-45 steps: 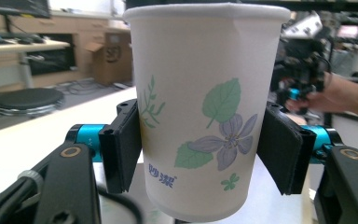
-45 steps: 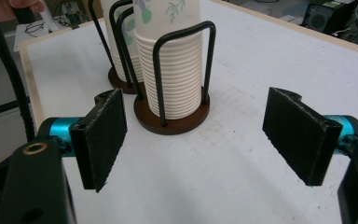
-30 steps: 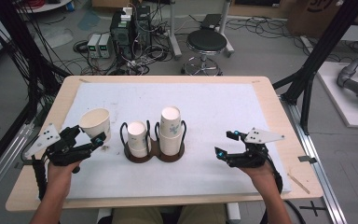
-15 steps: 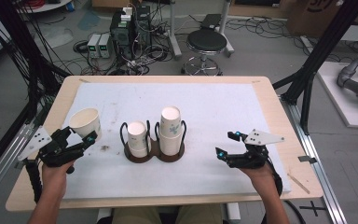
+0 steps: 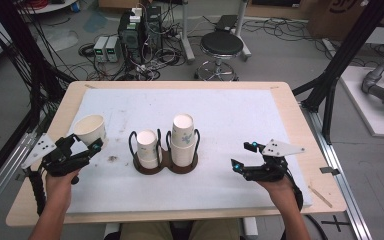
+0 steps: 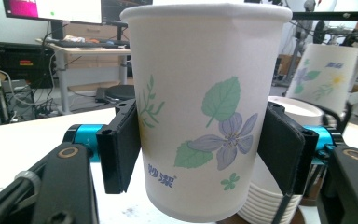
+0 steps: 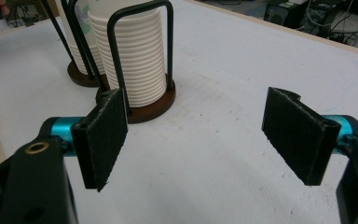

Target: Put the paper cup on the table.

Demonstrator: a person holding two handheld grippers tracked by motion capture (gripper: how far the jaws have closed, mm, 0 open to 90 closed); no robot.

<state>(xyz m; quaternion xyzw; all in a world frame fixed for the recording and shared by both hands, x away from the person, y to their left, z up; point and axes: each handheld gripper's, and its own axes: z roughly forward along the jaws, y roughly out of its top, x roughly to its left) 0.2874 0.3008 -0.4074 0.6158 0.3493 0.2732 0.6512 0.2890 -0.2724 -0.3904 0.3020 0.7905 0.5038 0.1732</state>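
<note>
While the right tool (image 5: 241, 156) gapes empty, the left tool (image 5: 96, 140) grips a flower-printed white paper cup (image 6: 205, 107).

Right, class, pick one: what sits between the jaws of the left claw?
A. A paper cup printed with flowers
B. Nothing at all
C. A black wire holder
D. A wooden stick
A: the left claw has its black pads on either side of a flowered paper cup.

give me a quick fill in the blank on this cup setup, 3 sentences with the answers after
1. The left gripper holds a paper cup printed with green leaves and a purple ____.
2. The dark cup holder carries ____ stacks of cups.
3. The right gripper has its jaws ____, with nothing between them.

Missing words: flower; two; open
</note>
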